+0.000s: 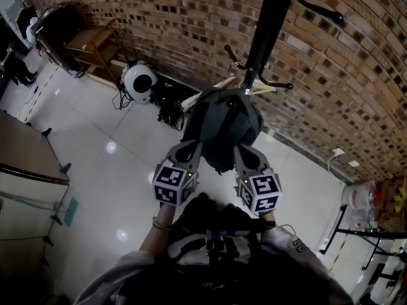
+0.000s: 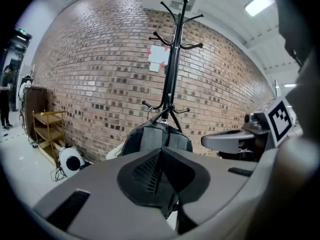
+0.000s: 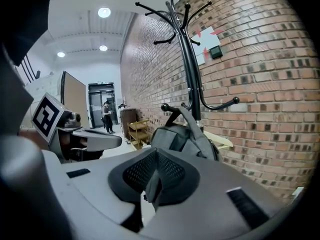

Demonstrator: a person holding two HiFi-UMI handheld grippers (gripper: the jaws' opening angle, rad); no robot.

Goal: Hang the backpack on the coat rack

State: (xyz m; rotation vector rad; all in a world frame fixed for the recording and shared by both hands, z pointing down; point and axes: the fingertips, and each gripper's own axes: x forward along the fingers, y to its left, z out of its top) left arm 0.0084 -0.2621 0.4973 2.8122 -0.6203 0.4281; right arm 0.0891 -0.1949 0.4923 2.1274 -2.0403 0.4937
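1. Left gripper (image 2: 162, 179): in its own view I read the two mesh-faced pads as pressed together along one seam, and I see nothing held between them. In the head view (image 1: 186, 150) its tip points up at the lower edge of the backpack.
2. Right gripper (image 3: 152, 181): here too I see the pads closed on each other. A grey sliver shows at the seam, and I cannot tell whether it is pad edge or fabric. In the head view (image 1: 245, 154) it sits beside the left gripper, level with it, and the two marker cubes are near my chest.
3. Backpack (image 1: 222, 126): grey, just beyond both sets of jaws. It hangs against the pole of the coat rack, its top at the lower ring of hooks. In the right gripper view (image 3: 180, 136) a strap runs up over a knobbed hook. In the left gripper view (image 2: 155, 139) its back panel faces me.
4. Coat rack (image 1: 270, 18): a black upright pole with curved hooks at two heights (image 2: 172, 59), the upper ones bare (image 3: 187, 49).
5. Brick wall (image 1: 191, 18): directly behind the rack, with pale sheets fixed to it (image 2: 158, 58).
6. Surroundings: a white round appliance (image 1: 140, 82) stands on the glossy floor (image 1: 114, 170) by the wall, with a wooden shelf unit (image 1: 92, 43) beyond it. A person (image 3: 106, 115) stands far off near a doorway
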